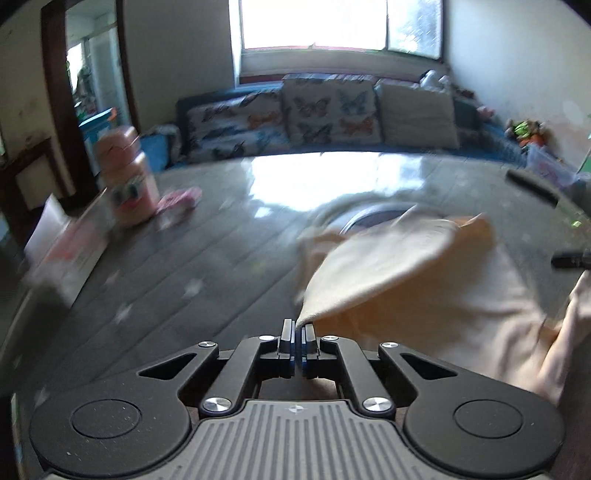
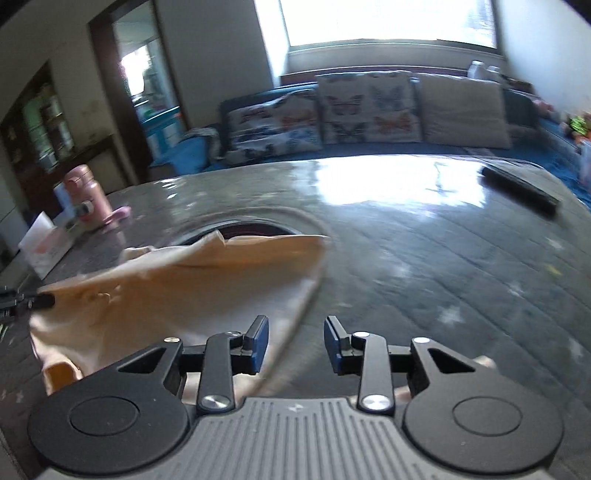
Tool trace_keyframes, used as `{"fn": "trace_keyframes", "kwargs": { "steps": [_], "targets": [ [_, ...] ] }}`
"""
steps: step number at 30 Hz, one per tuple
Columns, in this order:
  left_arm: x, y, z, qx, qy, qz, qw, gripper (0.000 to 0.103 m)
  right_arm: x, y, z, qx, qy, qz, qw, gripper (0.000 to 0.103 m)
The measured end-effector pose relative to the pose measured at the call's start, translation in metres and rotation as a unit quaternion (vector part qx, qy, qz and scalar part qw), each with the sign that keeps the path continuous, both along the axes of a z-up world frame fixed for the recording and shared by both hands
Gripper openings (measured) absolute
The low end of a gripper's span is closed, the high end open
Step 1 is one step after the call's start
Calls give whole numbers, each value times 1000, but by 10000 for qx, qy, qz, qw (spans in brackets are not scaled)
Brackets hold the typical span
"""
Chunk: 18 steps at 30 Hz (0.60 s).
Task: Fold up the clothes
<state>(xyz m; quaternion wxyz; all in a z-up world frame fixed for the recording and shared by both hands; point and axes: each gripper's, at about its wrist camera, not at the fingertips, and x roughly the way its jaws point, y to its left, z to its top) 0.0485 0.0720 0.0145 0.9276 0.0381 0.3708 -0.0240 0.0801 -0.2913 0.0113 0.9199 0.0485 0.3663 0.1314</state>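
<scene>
The left hand-held gripper (image 1: pixel 298 326) was clamped on a corner of the pale peach garment (image 1: pixel 413 273), lifting it off the desk (image 1: pixel 166 280). The right hand-held gripper (image 2: pixel 295 341) stood open, empty. The cloth looked light, limp and easily draped; hems and corners seemed the best holds.

Bright window (image 1: pixel 332 26) blazing at top centre, glare pooling on the grey table (image 1: pixel 184 266). Below it, a blue sofa (image 1: pixel 229 99) lined with butterfly cushions (image 1: pixel 328 110). Dark doorway (image 1: pixel 92 85) upper left.
</scene>
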Motion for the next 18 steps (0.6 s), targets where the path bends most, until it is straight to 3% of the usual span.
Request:
{"fn": "trace_keyframes", "kwargs": {
  "steps": [4,7,10,12,14,18],
  "targets": [
    [-13,17,-11,72,234,81,9997,9,5,24,-5,-42,96,327,9994,36],
    [-15,8,-4,288,36,-76,9995,13,8,35,-11,-104,211,466,9986,36],
    [-10,-10,6,436,-241,-328,9982,34,12,37,-14,-122,281,486,9983,36],
    [-4,-24,8,482,-348,-545,9967,39,14,37,-14,-145,295,476,9983,36],
    [4,-42,8,575,-422,-855,9938,54,18,36,-16,-172,308,468,9983,37],
    [23,-77,-6,786,-347,-1386,9866,57,24,35,-19,-204,326,468,9982,43]
  ]
}}
